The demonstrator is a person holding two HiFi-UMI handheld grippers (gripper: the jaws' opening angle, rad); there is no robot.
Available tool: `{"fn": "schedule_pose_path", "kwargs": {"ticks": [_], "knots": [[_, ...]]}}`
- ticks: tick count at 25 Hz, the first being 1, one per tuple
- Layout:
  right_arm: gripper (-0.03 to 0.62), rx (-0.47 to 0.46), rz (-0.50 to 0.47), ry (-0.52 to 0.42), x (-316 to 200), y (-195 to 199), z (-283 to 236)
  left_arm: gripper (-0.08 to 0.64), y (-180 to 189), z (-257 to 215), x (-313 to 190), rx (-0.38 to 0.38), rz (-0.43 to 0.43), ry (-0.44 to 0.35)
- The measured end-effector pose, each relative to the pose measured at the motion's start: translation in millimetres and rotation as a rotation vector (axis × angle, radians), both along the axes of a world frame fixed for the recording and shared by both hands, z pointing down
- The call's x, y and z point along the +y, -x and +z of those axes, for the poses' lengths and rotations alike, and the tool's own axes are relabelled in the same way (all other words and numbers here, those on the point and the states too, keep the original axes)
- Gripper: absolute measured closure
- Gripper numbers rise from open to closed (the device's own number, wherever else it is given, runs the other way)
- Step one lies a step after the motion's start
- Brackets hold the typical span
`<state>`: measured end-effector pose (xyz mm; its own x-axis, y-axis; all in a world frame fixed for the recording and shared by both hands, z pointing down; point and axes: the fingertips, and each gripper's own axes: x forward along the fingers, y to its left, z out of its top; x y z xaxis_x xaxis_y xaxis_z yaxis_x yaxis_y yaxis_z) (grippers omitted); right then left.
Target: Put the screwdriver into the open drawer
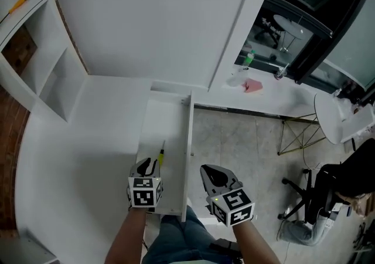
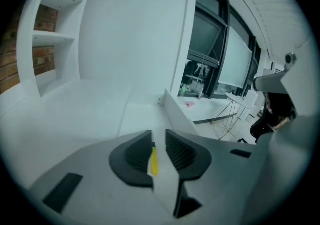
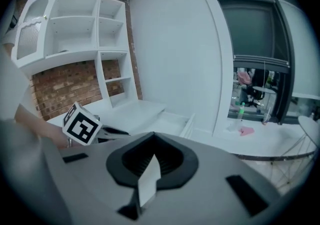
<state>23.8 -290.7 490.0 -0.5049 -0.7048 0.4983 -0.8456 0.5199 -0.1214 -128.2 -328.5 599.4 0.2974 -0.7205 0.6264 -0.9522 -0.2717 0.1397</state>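
- The open drawer [image 1: 170, 122] ran from 12 to 6 o'clock through the middle of the head view. Its near end was hidden under the left gripper [image 1: 146, 166] and that gripper's marker cube [image 1: 145, 192].
- Both forearms [image 1: 126, 239] were cut off by the bottom edge.
- The screwdriver [image 1: 161, 155] lay on the drawer floor at 12 o'clock from the left gripper's tips, yellow handle nearest them. Its thin shaft was faint against the white. In the left gripper view only a yellow sliver [image 2: 154, 161] showed through the gap.
- A white counter [image 1: 76, 157] spread at 9 o'clock of the drawer, with a shelf unit [image 1: 41, 63] at 10 o'clock.
- An office chair [image 1: 310, 198] stood on the floor at 4 o'clock.
- A green bottle [image 1: 250, 57] and a pink thing [image 1: 253, 85] sat at 1 o'clock, too small to identify.
- The left gripper [image 2: 159, 136] hung over the drawer's near end, pointing downward. Its jaws stood a little apart, wider than the handle, and gripped nothing.
- The right gripper [image 1: 208, 172] was at 3 o'clock of the left, outside the drawer's right wall. Its jaws [image 3: 152, 141] met, with nothing between them.
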Motion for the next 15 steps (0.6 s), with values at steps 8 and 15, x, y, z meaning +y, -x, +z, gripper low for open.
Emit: {"fn": "schedule_pose_path", "kwargs": {"ticks": [8,15], "knots": [[0.581,0.018,0.027,-0.116,24,14,-40,0.548,40,-81,35,0.109,-0.040,-0.212],[0.583,0.011,-0.002,-0.297,40,29,-91,0.548,58,-142,67,0.132,-0.066,-0.353]]}}
